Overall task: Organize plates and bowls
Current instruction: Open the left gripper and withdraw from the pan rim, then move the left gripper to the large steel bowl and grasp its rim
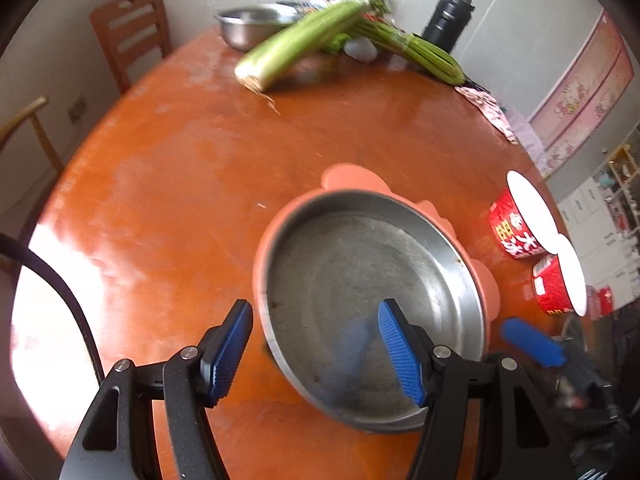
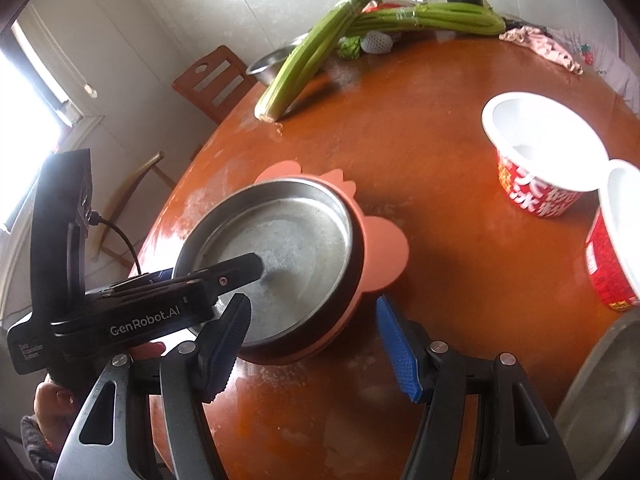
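Note:
A round steel plate (image 1: 360,280) (image 2: 288,240) rests on a pink scalloped plate (image 1: 352,178) (image 2: 384,252) at the near side of the orange table. My left gripper (image 1: 318,350) is open and straddles the steel plate's near-left rim, with one pad inside and one outside. In the right wrist view one of its fingers (image 2: 240,270) reaches into the plate from the left. My right gripper (image 2: 312,350) is open at the stack's near edge, pads apart from it. Two red paper bowls (image 2: 544,148) (image 2: 612,248) stand to the right.
A steel bowl (image 1: 248,26), celery bunches (image 1: 304,36) and a black flask (image 1: 448,16) sit at the table's far side. A grey steel dish (image 2: 600,400) lies near right. Wooden chairs (image 1: 132,28) stand left. A pink cloth (image 2: 540,46) lies far right.

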Demonstrator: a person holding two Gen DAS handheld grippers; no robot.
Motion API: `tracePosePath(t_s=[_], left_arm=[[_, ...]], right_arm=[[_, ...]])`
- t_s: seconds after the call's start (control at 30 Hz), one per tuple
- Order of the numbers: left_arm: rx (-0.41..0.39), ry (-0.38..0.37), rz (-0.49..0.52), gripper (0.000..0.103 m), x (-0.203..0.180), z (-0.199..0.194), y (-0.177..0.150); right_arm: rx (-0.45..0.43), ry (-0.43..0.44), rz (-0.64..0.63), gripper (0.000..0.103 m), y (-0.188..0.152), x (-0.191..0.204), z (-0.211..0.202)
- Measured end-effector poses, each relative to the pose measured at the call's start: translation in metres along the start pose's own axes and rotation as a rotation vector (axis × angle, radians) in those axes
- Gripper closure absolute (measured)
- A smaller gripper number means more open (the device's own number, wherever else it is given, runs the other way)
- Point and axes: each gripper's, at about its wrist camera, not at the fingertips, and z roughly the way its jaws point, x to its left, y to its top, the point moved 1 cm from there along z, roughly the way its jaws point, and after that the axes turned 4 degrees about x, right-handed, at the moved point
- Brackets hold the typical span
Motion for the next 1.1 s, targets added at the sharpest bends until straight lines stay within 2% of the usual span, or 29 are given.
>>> tracePosePath(t_s=[0.2, 0.3, 0.43, 0.6, 0.77, 0.9, 1.1], left_arm=[[-0.101, 0.041, 0.015, 0.037, -0.012, -0.04, -0.007], [-0.152, 0.05, 0.05, 0.034, -0.033, -0.06, -0.012], [-0.196, 0.043, 0.103, 0.033, -0.063, -0.077, -0.022], [-0.201, -0.035, 0.159, 0.033, -0.108, -0.085, -0.034], [-0.196, -0.094, 0.204, 0.032, -0.144, -0.087, -0.048], [-0.183, -0.102, 0.234, 0.032, -0.172, -0.083, -0.061], [-0.148, -0.116, 0.254, 0.032, -0.2, -0.069, -0.074]], right_arm=[[-0.141, -0.077, -0.066, 0.036, -0.003, -0.002, -0.049], [-0.198, -0.136, -0.107, 0.035, -0.005, -0.004, -0.073], [-0.288, -0.202, -0.137, 0.029, -0.016, -0.015, -0.109], [-0.357, -0.264, -0.124, 0.029, -0.032, -0.041, -0.148], [-0.463, -0.344, -0.083, 0.027, -0.048, -0.067, -0.189], [-0.487, -0.36, -0.066, 0.027, -0.058, -0.086, -0.208], [-0.459, -0.341, -0.044, 0.027, -0.073, -0.112, -0.217]])
